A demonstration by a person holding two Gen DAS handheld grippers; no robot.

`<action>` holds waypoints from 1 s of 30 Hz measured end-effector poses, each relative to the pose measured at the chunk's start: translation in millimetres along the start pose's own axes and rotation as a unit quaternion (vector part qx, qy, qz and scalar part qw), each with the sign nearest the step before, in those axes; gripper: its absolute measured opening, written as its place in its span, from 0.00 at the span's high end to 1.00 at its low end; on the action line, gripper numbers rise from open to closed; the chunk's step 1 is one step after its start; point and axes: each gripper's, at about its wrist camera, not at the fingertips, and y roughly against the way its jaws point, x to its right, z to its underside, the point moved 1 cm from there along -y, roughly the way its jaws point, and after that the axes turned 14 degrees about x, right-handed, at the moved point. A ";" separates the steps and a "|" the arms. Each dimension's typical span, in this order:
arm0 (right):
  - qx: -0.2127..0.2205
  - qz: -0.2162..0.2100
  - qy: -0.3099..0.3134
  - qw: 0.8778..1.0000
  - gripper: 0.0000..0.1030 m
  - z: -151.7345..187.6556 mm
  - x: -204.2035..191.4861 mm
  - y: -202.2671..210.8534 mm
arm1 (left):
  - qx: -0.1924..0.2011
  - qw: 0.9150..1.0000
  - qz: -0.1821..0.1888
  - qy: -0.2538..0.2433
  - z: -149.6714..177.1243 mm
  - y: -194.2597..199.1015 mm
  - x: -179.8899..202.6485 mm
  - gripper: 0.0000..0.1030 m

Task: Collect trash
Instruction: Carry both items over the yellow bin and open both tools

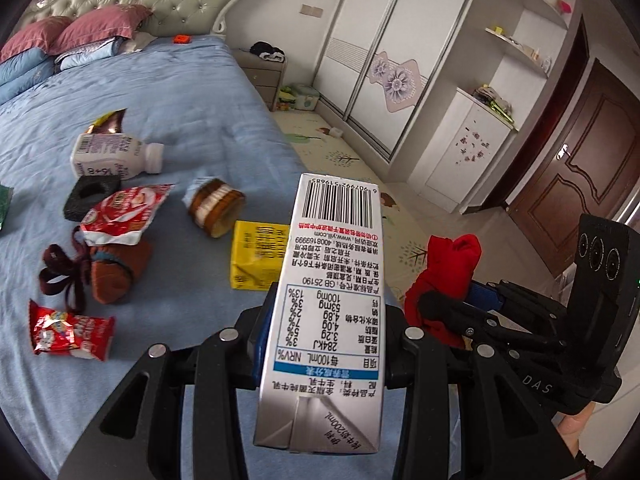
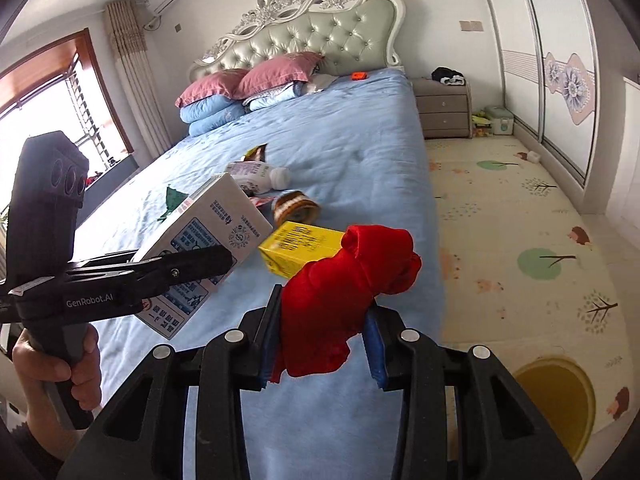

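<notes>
Half the red cloth (image 2: 340,300) hides behind claw pads (image 2: 269,336).

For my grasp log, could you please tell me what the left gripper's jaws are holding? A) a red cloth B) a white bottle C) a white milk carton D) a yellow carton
C: the left gripper has its jaws clamped on the white milk carton, while the red cloth sits in the right gripper.

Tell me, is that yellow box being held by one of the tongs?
No, the yellow box lies loose on the blue bed; the left tongs hold a milk carton instead.
</notes>
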 end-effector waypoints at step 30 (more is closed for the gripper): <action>-0.100 0.244 -0.080 0.961 0.36 122.2 288.2 102.9 | -0.223 0.965 0.122 -0.061 111.2 -253.3 224.3 0.21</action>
